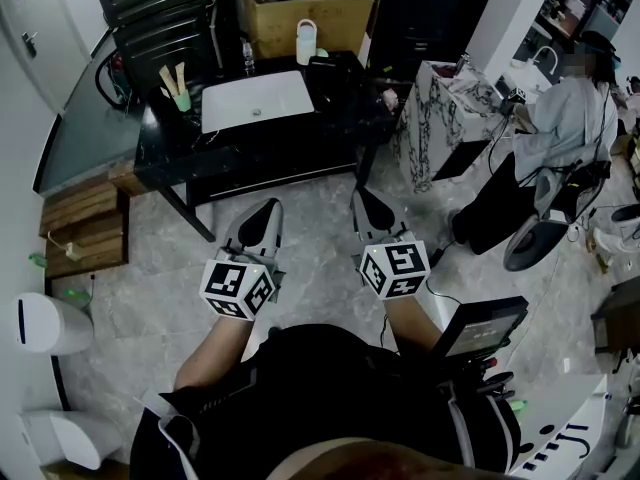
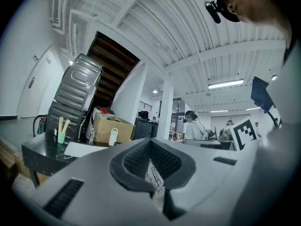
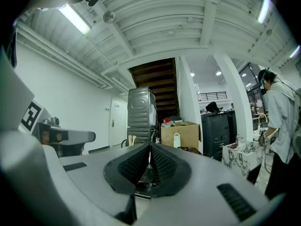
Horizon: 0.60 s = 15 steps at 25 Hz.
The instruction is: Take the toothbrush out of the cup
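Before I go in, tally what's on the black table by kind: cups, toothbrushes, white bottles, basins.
Green cup: 1
Toothbrushes in the cup: 2
White bottle: 1
White basin: 1
Total: 5

Two pale toothbrushes (image 1: 172,78) upright in small green cup (image 1: 182,101); cup at left end of black table (image 1: 280,146)

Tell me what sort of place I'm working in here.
Likely an open workshop with mock washroom stations: a white basin and toothbrush cup on a black table, a cardboard box behind it, and another person beside a marbled stand.
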### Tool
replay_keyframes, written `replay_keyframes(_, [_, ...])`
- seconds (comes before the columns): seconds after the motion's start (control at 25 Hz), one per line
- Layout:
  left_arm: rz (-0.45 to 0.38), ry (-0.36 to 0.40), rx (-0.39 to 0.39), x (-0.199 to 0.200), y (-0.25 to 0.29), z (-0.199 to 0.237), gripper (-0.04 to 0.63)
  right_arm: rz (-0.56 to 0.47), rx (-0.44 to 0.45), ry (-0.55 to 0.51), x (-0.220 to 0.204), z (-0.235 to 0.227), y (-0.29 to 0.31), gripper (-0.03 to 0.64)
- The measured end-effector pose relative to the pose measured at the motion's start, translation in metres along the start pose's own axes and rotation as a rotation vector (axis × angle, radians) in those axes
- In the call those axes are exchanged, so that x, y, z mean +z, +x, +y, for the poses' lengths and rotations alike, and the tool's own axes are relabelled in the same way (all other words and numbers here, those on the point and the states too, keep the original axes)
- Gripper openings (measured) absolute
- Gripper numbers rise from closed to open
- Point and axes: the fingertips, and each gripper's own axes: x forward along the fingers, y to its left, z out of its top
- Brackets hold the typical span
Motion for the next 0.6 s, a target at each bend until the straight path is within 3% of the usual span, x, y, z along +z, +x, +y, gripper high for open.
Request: replay_keyframes(0.6, [-0.010, -0.006, 0.058, 0.010, -0.035, 0.055, 0.006, 0.009, 0.067, 0.003, -0.002, 0.061, 0.037, 0.025])
